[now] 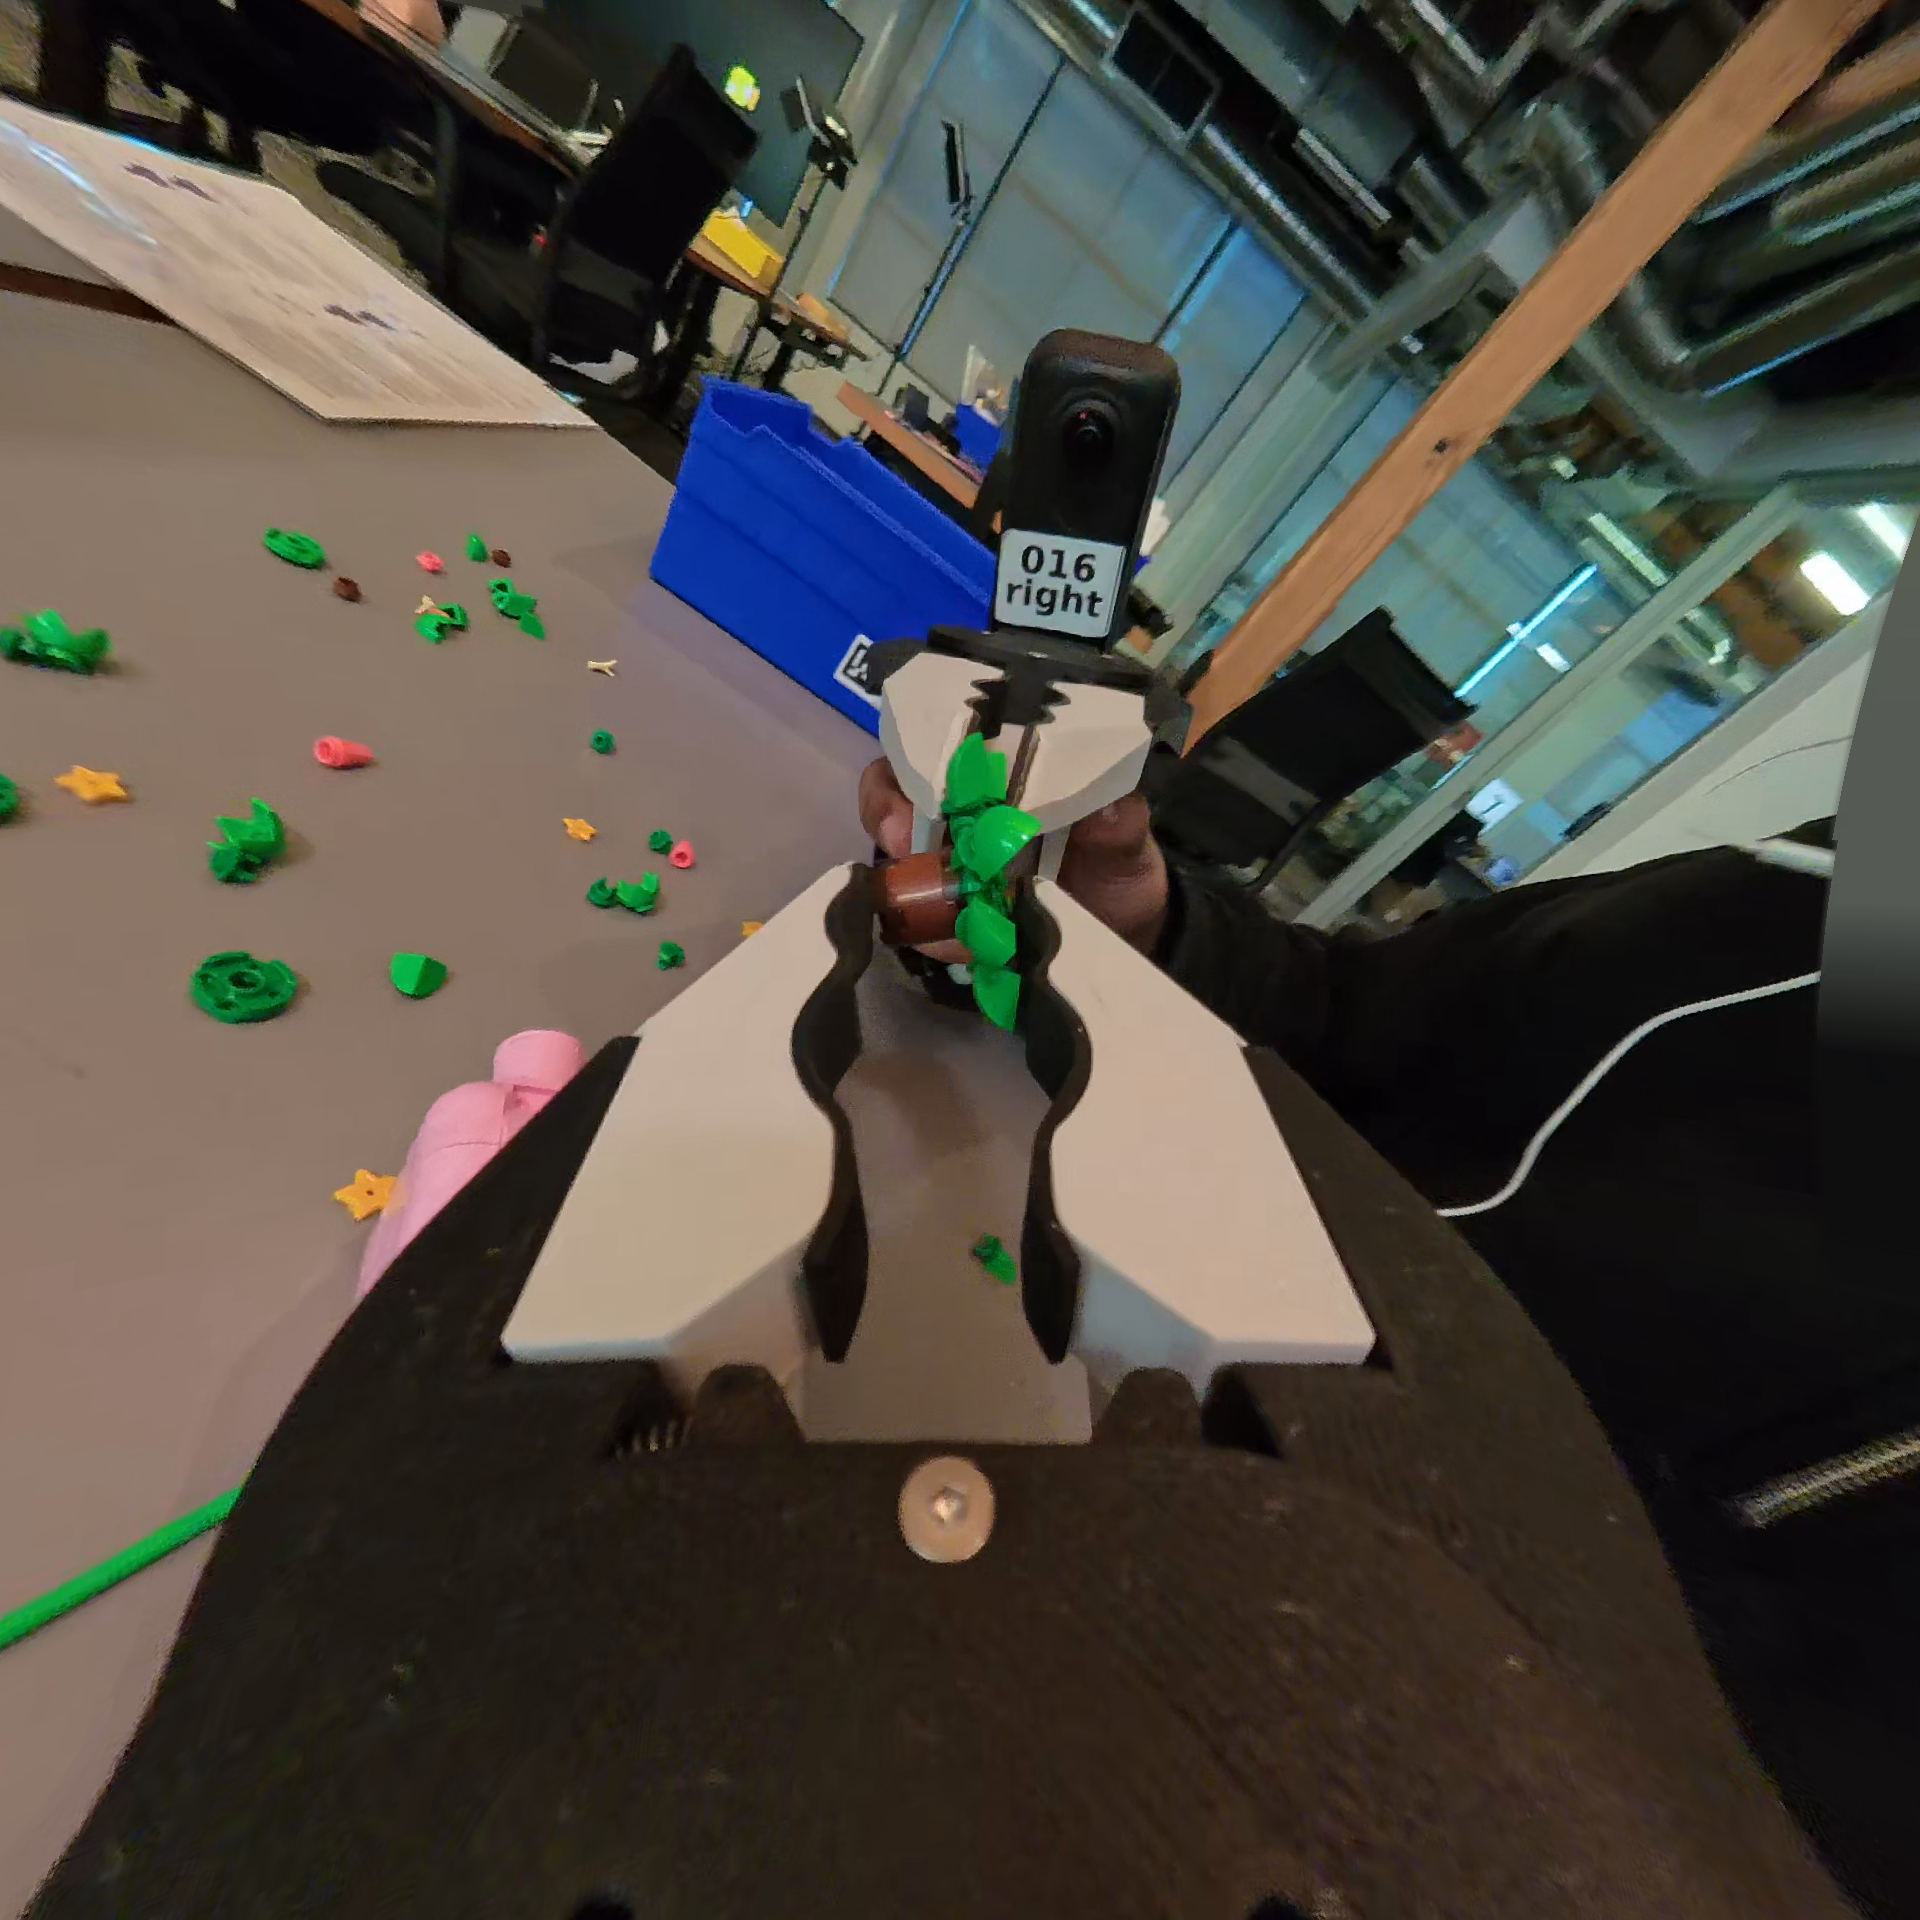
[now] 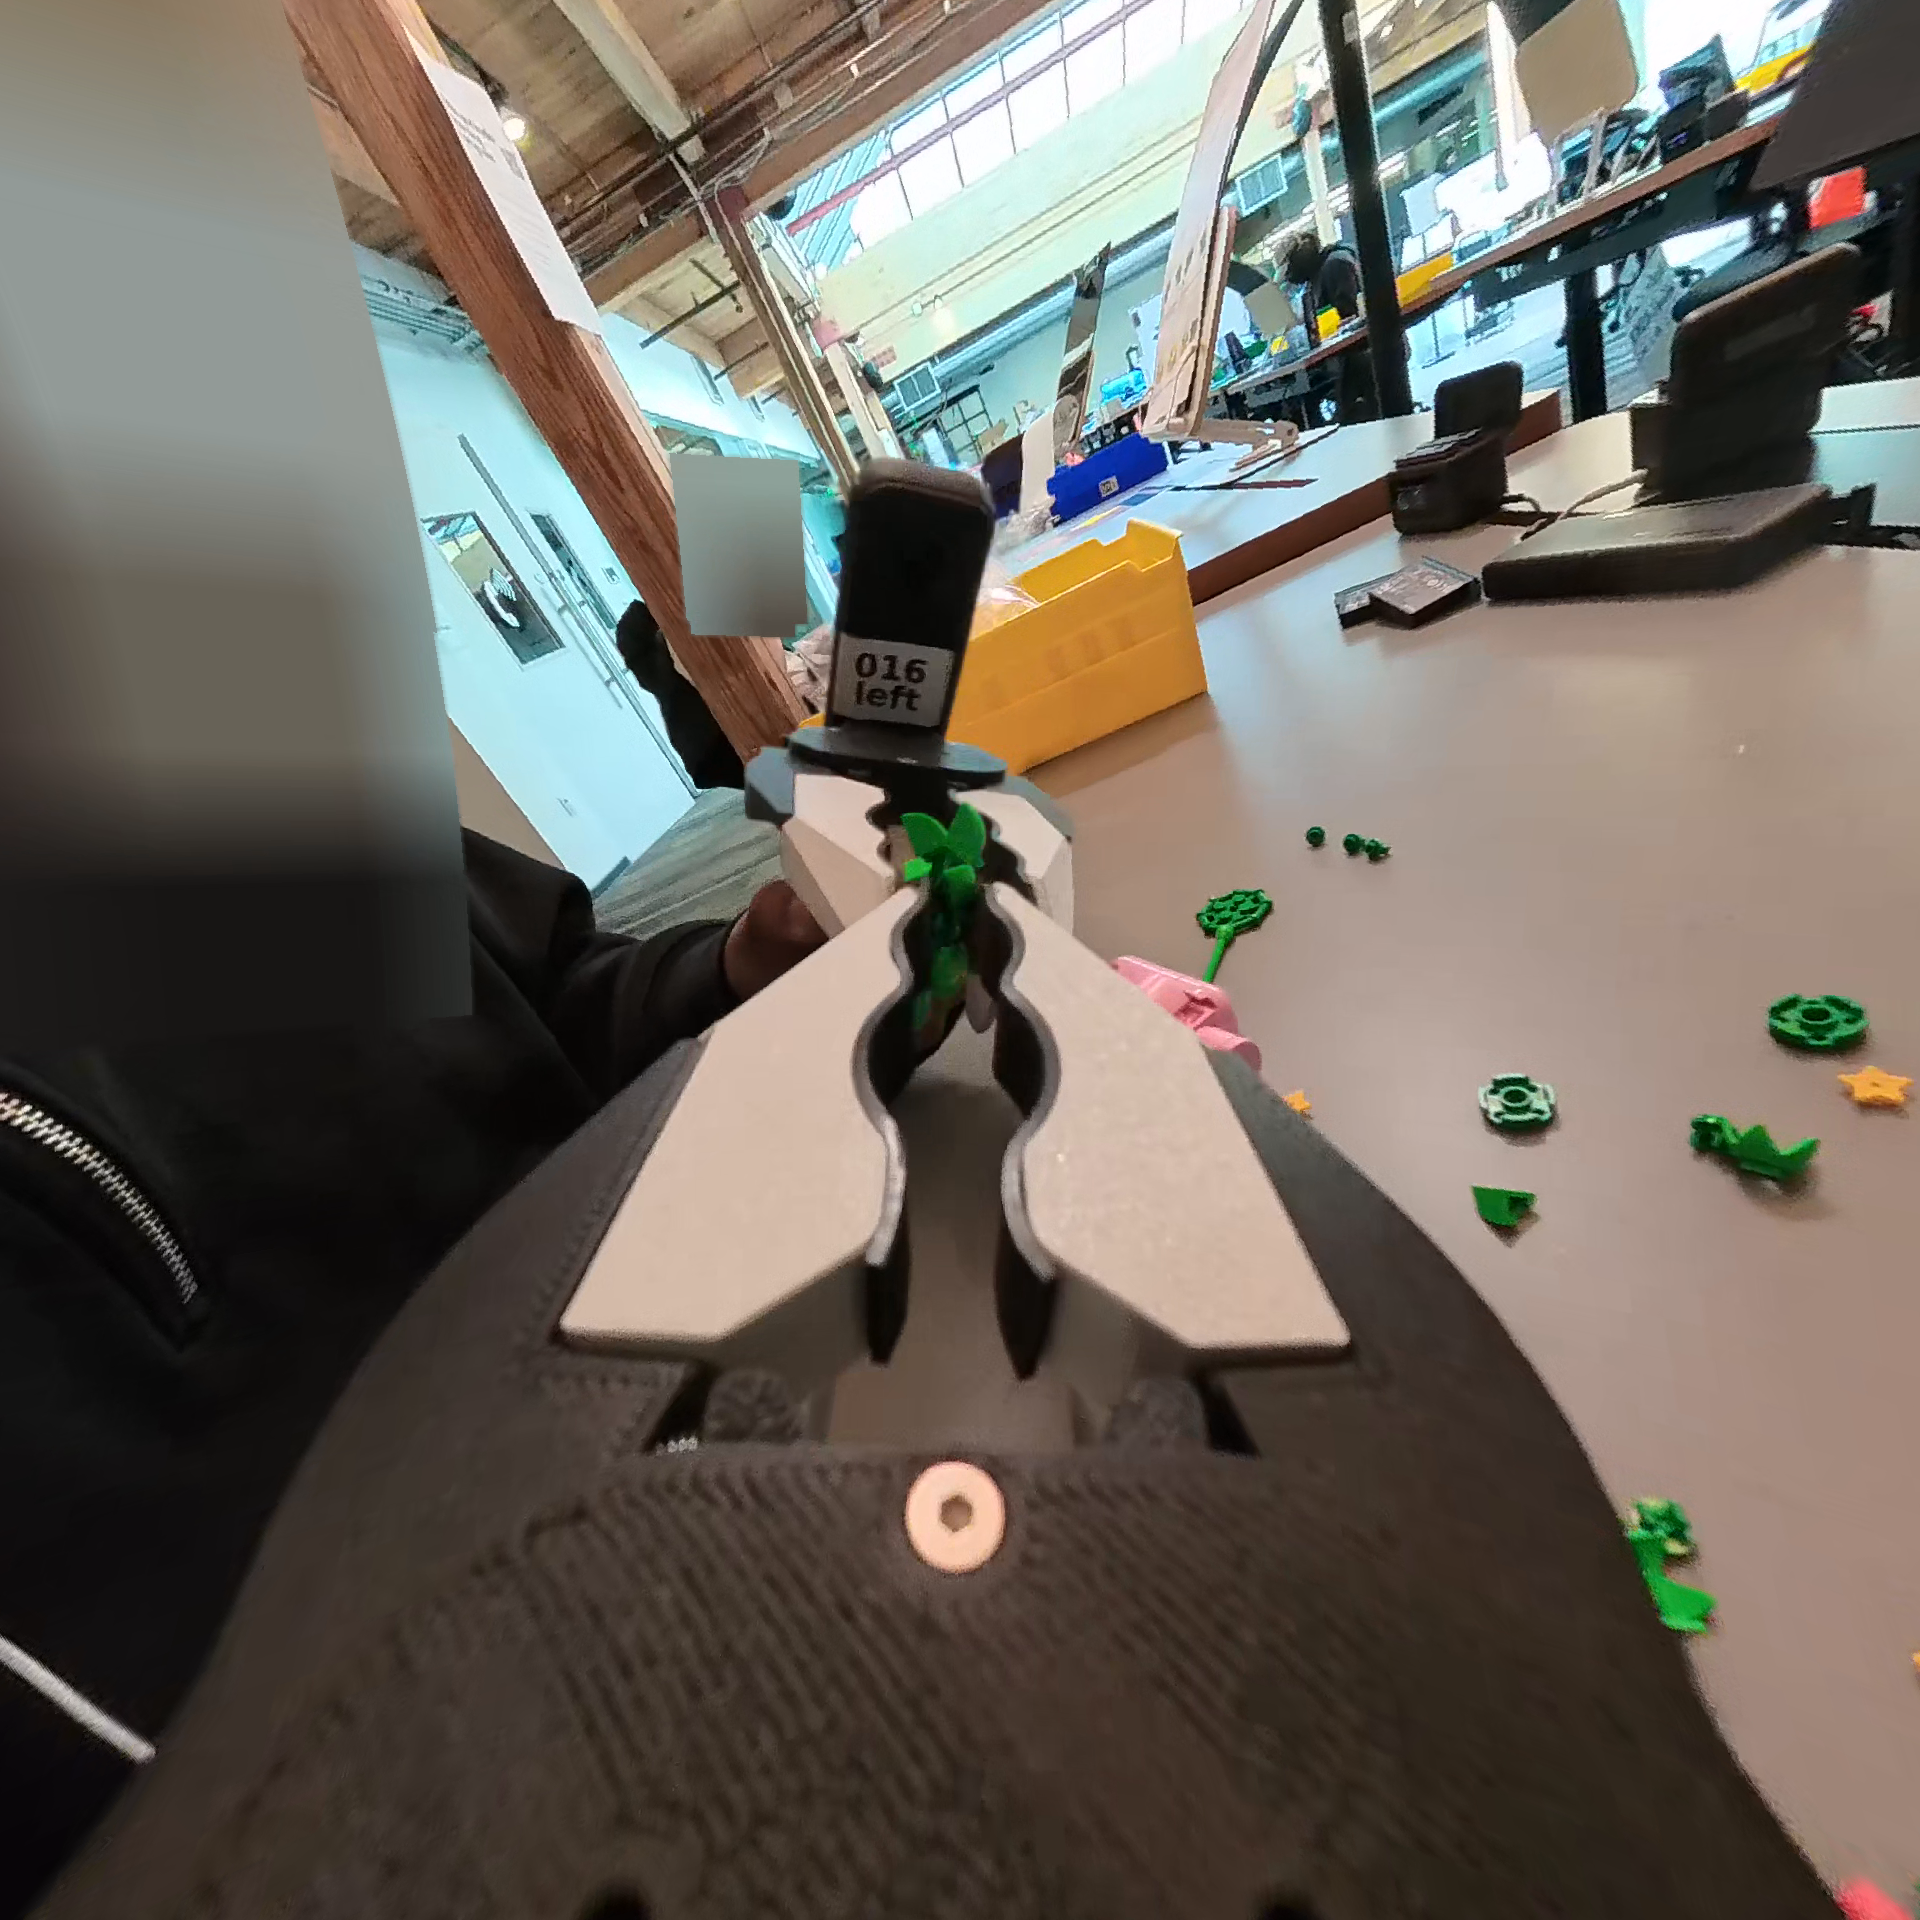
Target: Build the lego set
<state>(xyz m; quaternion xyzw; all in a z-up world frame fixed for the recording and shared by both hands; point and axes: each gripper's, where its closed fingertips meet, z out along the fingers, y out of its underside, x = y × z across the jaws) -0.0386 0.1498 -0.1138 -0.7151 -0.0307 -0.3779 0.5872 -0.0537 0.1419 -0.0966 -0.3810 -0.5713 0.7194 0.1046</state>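
Working across the grey worktop from its left side, we see the loose stock first: a green round studded plate, a green curved leaf piece, a yellow plastic star, a pink cone-shaped bud and, near our own edge, a pink moulded pot-like piece, all lying apart from one another and from the blue plastic bin standing further to the right. The thing we are building, a green leafy plastic stem with a brown round base, is up off the worktop between the two tools, near the worktop's right-hand edge. Our left gripper has its fingers closed in on the brown base end, as far as the left wrist view shows, while the right gripper has its fingers pinched on the leafy stem from the opposite side. To do this step well, we judge that we should keep the two tools in line along the stem, so any push or twist runs down its axis and does not bend the leaves off. We would hold the brown end firm and let the other tool do the small seating movement, squeezing gently, since the leaves look thin and could pop loose. Whether the joint is fully seated we cannot tell; the fingers hide it in both views
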